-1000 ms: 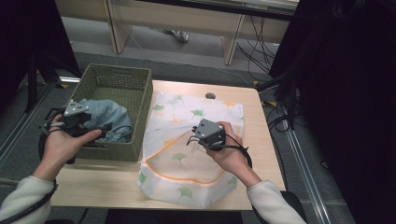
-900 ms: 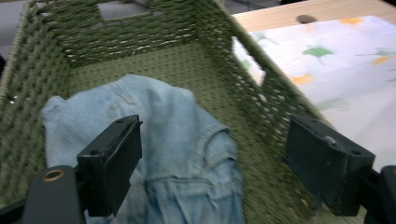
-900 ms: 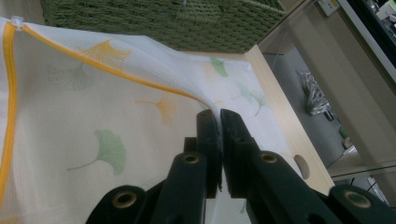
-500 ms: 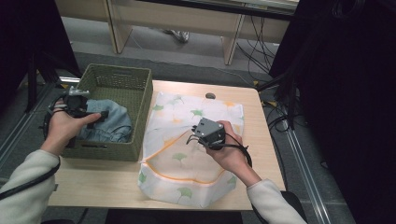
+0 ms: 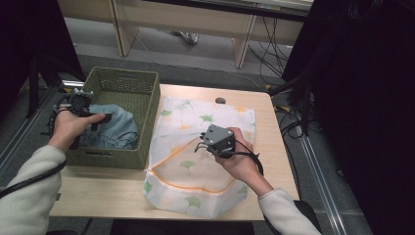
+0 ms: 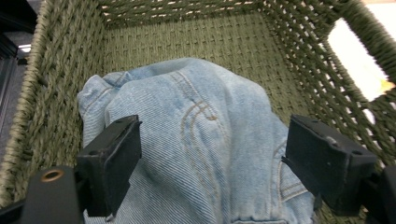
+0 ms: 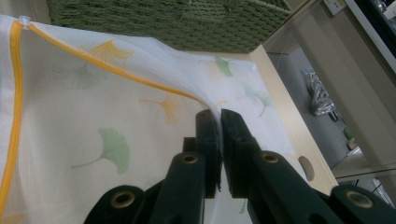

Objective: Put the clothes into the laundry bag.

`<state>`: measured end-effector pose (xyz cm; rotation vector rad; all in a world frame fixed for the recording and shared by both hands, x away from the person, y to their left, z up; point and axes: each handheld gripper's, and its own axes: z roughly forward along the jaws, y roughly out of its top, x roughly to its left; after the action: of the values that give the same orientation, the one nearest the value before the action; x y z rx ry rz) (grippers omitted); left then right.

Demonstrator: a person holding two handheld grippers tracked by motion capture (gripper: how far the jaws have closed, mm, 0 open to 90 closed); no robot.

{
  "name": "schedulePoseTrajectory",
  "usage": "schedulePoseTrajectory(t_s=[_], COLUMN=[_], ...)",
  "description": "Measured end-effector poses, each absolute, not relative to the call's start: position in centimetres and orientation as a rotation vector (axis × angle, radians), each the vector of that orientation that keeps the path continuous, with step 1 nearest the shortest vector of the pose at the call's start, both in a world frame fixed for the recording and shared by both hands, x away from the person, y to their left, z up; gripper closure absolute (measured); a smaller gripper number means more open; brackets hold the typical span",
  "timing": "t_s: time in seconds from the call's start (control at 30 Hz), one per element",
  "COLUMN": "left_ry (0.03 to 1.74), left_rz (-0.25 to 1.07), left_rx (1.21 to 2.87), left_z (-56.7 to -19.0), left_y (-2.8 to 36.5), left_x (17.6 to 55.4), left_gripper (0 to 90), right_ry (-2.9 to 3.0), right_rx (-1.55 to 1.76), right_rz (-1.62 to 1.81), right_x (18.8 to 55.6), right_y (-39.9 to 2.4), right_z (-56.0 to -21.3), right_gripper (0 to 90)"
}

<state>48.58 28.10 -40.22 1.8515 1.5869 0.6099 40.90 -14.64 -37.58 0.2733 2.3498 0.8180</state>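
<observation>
A pale blue pair of jeans (image 5: 116, 131) lies crumpled in the green woven basket (image 5: 122, 78) at the table's left. My left gripper (image 5: 82, 105) hovers over the basket's left side. Its jaws stand open just above the denim (image 6: 205, 116), one on each side of a fold, not pressing it. A white mesh bag (image 5: 195, 166) with a ginkgo-leaf print and an orange zip lies flat on the table beside the basket. My right gripper (image 5: 206, 140) is shut on a pinch of the bag's top layer (image 7: 93, 107), lifting it into a small ridge at the jaw tips (image 7: 218, 122).
The wooden table (image 5: 274, 147) has a small round cable hole (image 5: 220, 101) near its far edge. Desk legs and cables stand on the floor beyond and to the right. The basket wall (image 7: 163, 23) lies close behind the bag.
My left hand has carried its open gripper from the basket's near part toward its far left, over the jeans. The right gripper has kept still on the bag.
</observation>
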Motion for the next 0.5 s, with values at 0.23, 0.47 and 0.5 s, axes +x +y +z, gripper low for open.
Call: schedulePoseTrajectory(t_s=[0.23, 0.47, 0.5], left_ry=[1.617, 1.631, 1.635], left_rz=[0.6, 0.607, 0.605], left_rx=[1.867, 1.869, 1.87], left_z=[-40.6, -40.7, -40.7], left_y=[28.3, 28.3, 28.3], left_x=[49.5, 50.1, 50.2], left_gripper=[17.8, 17.5, 17.5], right_ry=[2.35, 2.354, 2.355], right_rx=[0.272, 0.275, 0.274], right_rz=[0.82, 0.815, 0.814], right_x=[40.9, 40.9, 40.9], right_y=[-14.6, -14.6, -14.6], right_z=[-37.5, -37.6, -37.6], right_gripper=[86.7, 86.7, 86.7])
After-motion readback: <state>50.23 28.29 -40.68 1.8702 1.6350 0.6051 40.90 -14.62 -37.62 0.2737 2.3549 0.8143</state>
